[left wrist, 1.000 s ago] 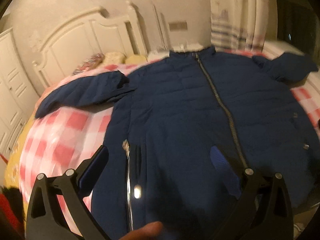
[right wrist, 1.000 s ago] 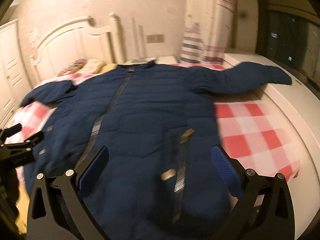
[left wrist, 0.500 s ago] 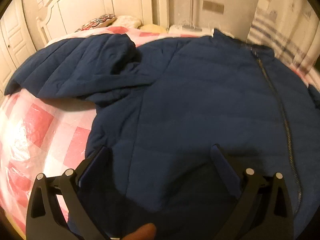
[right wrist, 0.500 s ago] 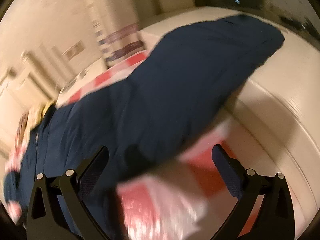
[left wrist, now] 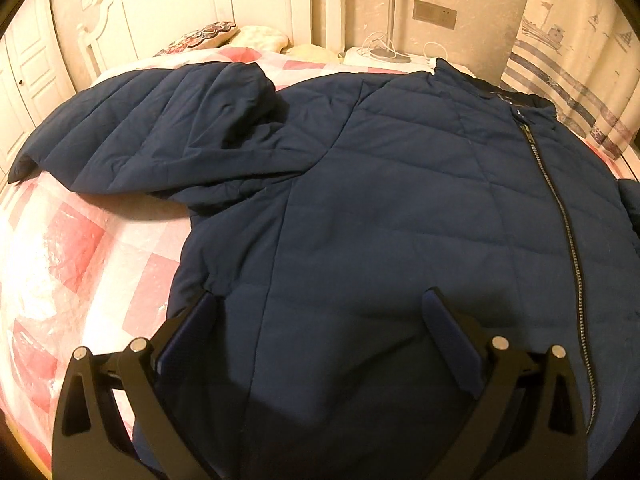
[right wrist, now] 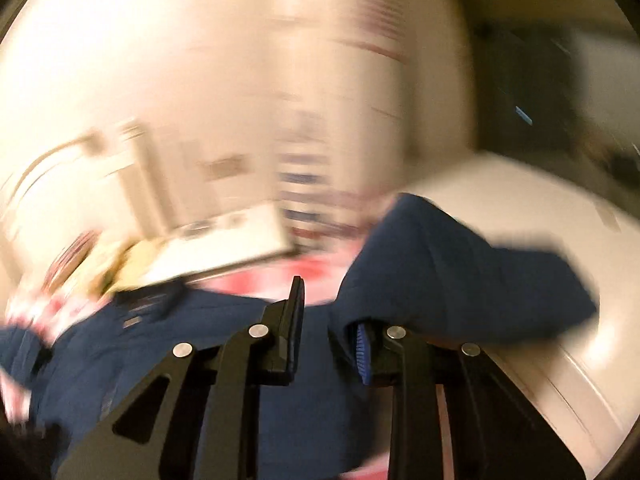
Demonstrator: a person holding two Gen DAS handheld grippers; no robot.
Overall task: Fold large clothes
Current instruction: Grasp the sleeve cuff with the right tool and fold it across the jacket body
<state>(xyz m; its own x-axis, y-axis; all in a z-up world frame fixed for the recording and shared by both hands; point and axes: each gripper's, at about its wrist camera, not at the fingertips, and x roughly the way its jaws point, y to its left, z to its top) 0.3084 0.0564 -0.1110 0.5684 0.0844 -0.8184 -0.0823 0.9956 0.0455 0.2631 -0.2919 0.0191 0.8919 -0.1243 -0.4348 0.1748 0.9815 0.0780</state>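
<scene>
Left wrist view, from the left: we see a pink-and-white checked bedsheet (left wrist: 80, 264) on the bed, then the navy quilted jacket (left wrist: 400, 208) lying front up and spread flat across it. Its sleeve (left wrist: 152, 136) lies out to the left, bent near the shoulder, cuff at the far left edge. The zipper (left wrist: 560, 216) is closed and runs down the right part of the jacket. White headboard (left wrist: 200, 4) and pillows (left wrist: 208, 34) sit behind, a striped curtain (left wrist: 568, 80) at far right. The left hand-held gripper (left wrist: 320, 304) hangs over the jacket's lower body with its jaws spread wide, nothing pinched between them.

Right wrist view is heavily motion-blurred. The right hand-held gripper (right wrist: 332, 312) has just been closing; its jaws now stand nearly together, and the jacket's other sleeve (right wrist: 452, 276) seems caught at the right finger (right wrist: 362, 352), bunched and raised above the bed. We can't confirm a firm pinch through the blur. The jacket body spreads at lower left.
</scene>
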